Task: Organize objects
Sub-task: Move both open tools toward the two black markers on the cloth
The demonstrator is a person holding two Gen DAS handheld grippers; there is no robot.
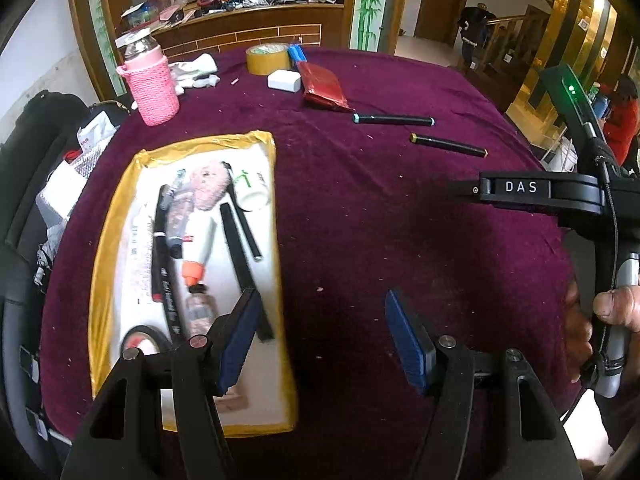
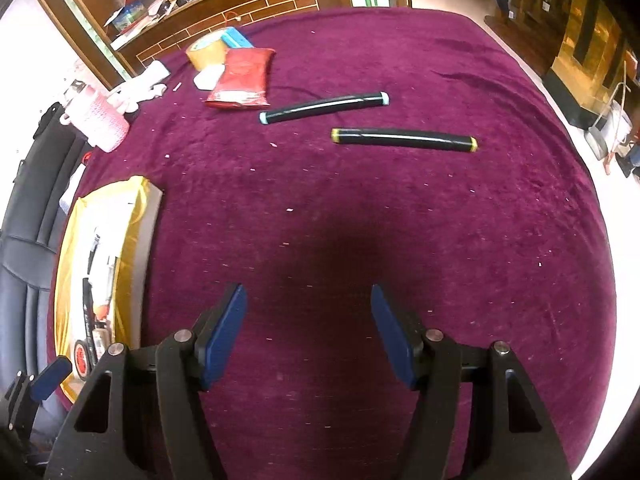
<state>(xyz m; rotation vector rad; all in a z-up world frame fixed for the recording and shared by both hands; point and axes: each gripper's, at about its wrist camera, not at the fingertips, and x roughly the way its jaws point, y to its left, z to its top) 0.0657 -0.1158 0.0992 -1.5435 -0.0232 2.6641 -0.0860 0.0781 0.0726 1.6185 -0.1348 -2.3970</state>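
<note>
On the purple cloth [image 2: 400, 240] the tray [image 1: 120, 216] sat at the left, already holding pens and a tube, while two black markers lay well apart from it: the blue-capped marker [image 2: 324, 107] and, nearer us, the yellow-capped marker [image 2: 404, 139]. We judged both light, stiff and smooth enough to roll, so we would pinch each at mid-barrel, across its length. Our left gripper [image 1: 320, 336] hung by the tray's right edge, jaws apart and empty; our right gripper [image 2: 308, 332] stood likewise, parted over bare cloth with nothing between the pads. The left view alone showed the tray's contents, the pink bottle [image 1: 150, 88] and our hand [image 1: 616, 304] on the right handle; the right view gave the markers larger.
</note>
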